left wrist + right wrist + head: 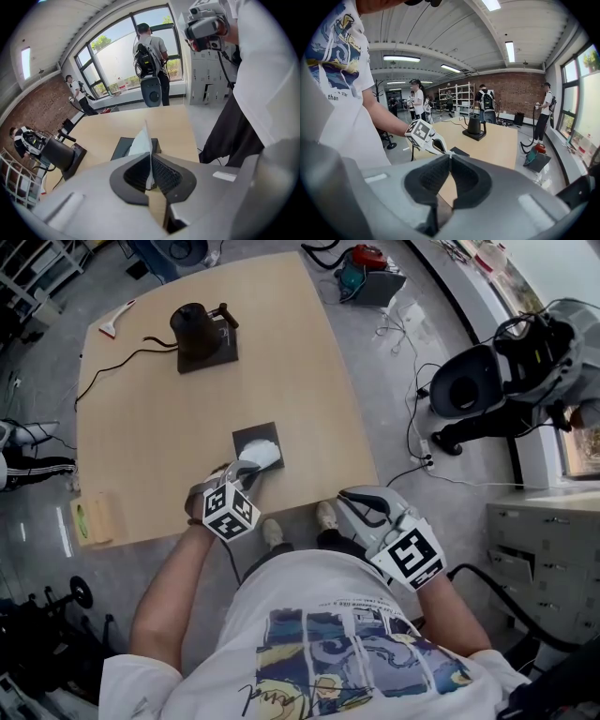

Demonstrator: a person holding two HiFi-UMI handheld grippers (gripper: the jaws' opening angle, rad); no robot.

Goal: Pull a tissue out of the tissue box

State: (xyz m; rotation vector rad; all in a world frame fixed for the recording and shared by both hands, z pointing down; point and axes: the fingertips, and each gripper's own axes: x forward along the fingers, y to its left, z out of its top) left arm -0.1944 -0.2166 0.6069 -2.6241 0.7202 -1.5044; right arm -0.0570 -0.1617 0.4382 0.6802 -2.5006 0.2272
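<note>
A dark, flat tissue box (255, 437) lies near the front edge of the wooden table (141, 427). A white tissue (261, 454) rises out of its top. My left gripper (246, 471) is shut on that tissue just above the box. In the left gripper view the tissue (143, 140) stands as a thin sheet pinched between the dark pads, with the box (123, 146) beyond it. My right gripper (351, 502) hangs off the table's front edge to the right, shut with nothing in it. In the right gripper view my right gripper (450, 157) faces the left gripper (437, 144) and the box (459, 152).
A black kettle on its base (199, 332) stands at the table's far side with a cord trailing left. A small wooden box (95, 518) sits at the front left corner. Cables and a tool bag (367, 276) lie on the floor. Other people (151, 56) stand by the windows.
</note>
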